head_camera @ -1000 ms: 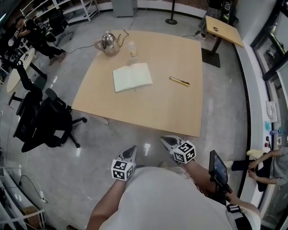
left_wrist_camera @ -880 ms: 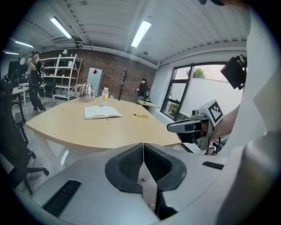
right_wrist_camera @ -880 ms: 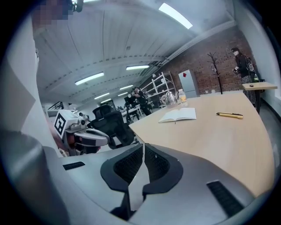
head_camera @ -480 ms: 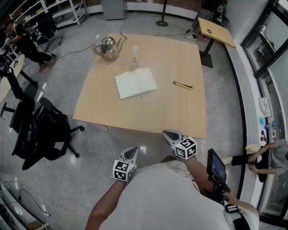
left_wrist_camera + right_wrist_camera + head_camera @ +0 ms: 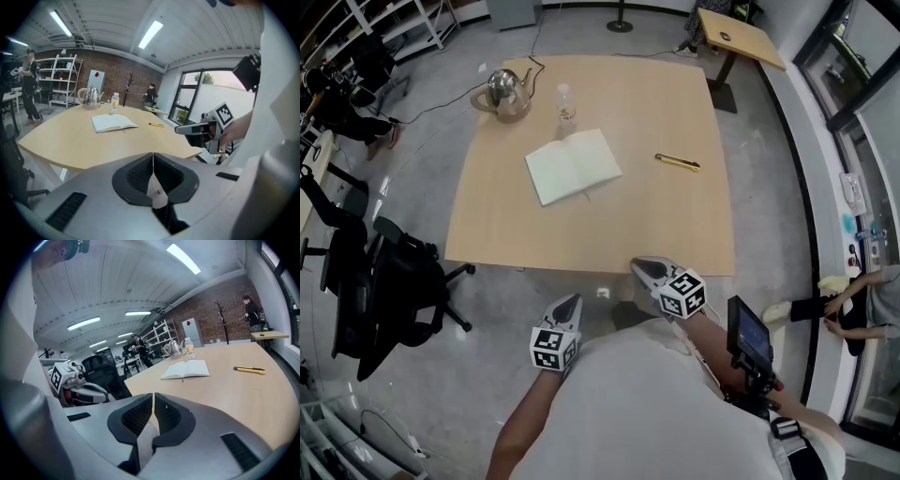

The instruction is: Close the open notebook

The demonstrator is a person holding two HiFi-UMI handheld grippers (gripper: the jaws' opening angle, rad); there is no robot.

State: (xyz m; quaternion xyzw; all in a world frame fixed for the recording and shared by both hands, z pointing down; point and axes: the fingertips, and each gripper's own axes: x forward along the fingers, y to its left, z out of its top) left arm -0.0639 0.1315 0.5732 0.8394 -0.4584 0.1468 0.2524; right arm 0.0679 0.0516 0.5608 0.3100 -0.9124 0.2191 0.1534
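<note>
Both grippers are held low in front of the person's torso, forearms stretched forward and the jaws pointed ahead and slightly down toward the table [image 5: 656, 220]. The left gripper [image 5: 570, 305] is kept over the grey floor, short of the table's near edge. The right gripper [image 5: 644, 270] is carried a little further forward, so that in the head view its tip is seen at that near edge. In the left gripper view the jaws are seen pressed together with nothing between them. In the right gripper view only a hairline slit is left between the pads, and nothing is gripped there either.

The open notebook [image 5: 572, 166] is laid flat, pages up, on the far half of the table, well apart from both grippers. A yellow pen [image 5: 677, 162] is placed to its right, and a metal kettle [image 5: 503, 92] and a small bottle [image 5: 567, 106] are set beyond it.

Compared with a second ago, both grippers have been brought closer to the table: then both were seen over the floor, clear of the edge. The notebook is left open and lying where it was.
</note>
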